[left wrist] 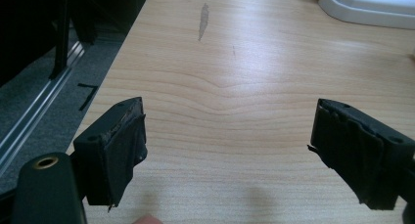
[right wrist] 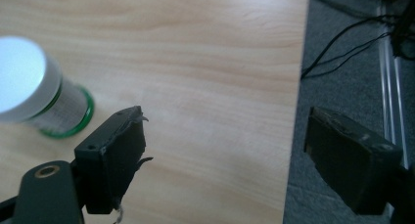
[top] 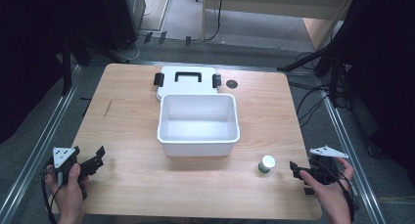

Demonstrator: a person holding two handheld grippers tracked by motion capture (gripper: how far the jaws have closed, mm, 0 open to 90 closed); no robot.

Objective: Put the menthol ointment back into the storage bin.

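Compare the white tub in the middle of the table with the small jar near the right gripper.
The white tub is large and rectangular; the small jar is small and round. The tub stands open and empty, its lid lying behind it; the jar is capped with a white lid. The tub is plain white; the jar has a green base rim. Both stand upright on the wooden table.
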